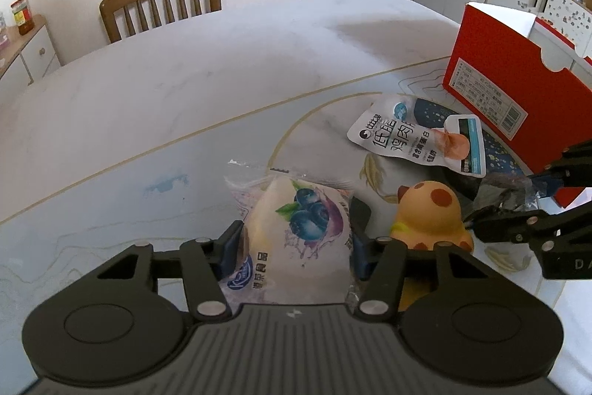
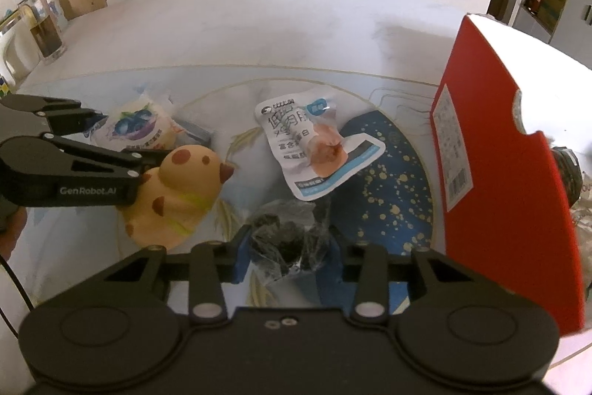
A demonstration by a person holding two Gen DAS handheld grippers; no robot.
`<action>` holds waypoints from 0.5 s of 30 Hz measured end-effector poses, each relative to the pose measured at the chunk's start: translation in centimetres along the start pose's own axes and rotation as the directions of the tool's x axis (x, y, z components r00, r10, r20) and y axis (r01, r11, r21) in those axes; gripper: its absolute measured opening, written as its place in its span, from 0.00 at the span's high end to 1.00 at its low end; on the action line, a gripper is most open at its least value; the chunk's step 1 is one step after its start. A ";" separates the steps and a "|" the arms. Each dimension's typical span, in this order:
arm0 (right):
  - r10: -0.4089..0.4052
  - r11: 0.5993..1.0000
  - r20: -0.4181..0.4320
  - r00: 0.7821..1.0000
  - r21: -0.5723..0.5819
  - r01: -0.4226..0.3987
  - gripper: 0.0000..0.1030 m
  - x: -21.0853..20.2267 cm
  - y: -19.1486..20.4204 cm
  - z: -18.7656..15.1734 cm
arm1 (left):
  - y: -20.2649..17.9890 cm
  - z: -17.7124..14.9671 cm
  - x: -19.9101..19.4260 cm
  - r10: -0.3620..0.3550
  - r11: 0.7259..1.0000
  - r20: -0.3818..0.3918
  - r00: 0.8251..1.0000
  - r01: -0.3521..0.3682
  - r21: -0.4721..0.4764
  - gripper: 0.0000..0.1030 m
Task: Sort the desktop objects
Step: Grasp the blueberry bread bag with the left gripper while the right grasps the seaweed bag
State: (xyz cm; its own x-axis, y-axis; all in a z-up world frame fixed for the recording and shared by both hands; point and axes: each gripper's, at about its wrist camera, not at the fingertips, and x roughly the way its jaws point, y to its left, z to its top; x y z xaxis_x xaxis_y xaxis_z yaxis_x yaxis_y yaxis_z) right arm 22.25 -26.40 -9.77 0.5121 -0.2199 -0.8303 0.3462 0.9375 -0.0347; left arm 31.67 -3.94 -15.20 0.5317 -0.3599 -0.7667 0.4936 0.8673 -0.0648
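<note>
- Left claw (image 1: 294,243) clamped on blueberry bread packet (image 1: 292,232), blue pads pressed against both sides, packet on the bench (image 1: 166,91) just left of the duck toy (image 1: 431,215).
- Right claw (image 2: 286,256) closed on dark crinkled clear wrapper (image 2: 285,239), lying just right of the duck toy.
- Chicken breast pouch (image 1: 414,137) flat beyond the duck toy, apart from it.
- Red cardboard box (image 1: 510,76) upright, far right of the duck toy.

Both wrist views look steeply down, close, sharing the toy duck (image 1: 431,217).
</note>
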 end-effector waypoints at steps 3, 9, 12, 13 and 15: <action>-0.005 1.000 0.008 1.000 0.003 0.005 0.62 -0.5 -0.1 -0.1 | 0.1 -0.2 -0.5 -0.004 1.000 0.001 1.000 0.004 -0.009 0.47; -0.018 1.000 0.020 1.000 0.013 0.017 0.64 -1.7 -0.3 -0.4 | 0.3 -0.2 -1.9 -0.010 0.999 0.020 1.000 0.010 -0.032 0.47; -0.023 1.000 0.034 0.999 0.018 0.023 0.64 -2.5 -0.3 -0.5 | 0.5 -0.1 -2.8 -0.010 0.999 0.033 0.999 0.012 -0.044 0.47; -0.024 1.000 0.039 0.999 0.019 0.023 0.64 -2.8 -0.3 -0.6 | 0.6 0.0 -3.1 -0.011 0.999 0.036 0.999 0.013 -0.048 0.47; -0.025 0.999 0.048 0.999 0.024 0.024 0.64 -3.4 -0.4 -0.7 | 0.6 0.0 -3.7 -0.012 0.999 0.042 0.999 0.014 -0.052 0.47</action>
State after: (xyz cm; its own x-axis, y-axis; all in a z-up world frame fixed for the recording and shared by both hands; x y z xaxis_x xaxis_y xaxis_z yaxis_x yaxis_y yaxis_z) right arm 19.83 -25.85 -7.30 0.5408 -0.2559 -0.8013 0.3773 0.9252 -0.0408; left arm 29.99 -2.06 -12.36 0.5544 -0.3842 -0.7383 0.4643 0.8790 -0.1086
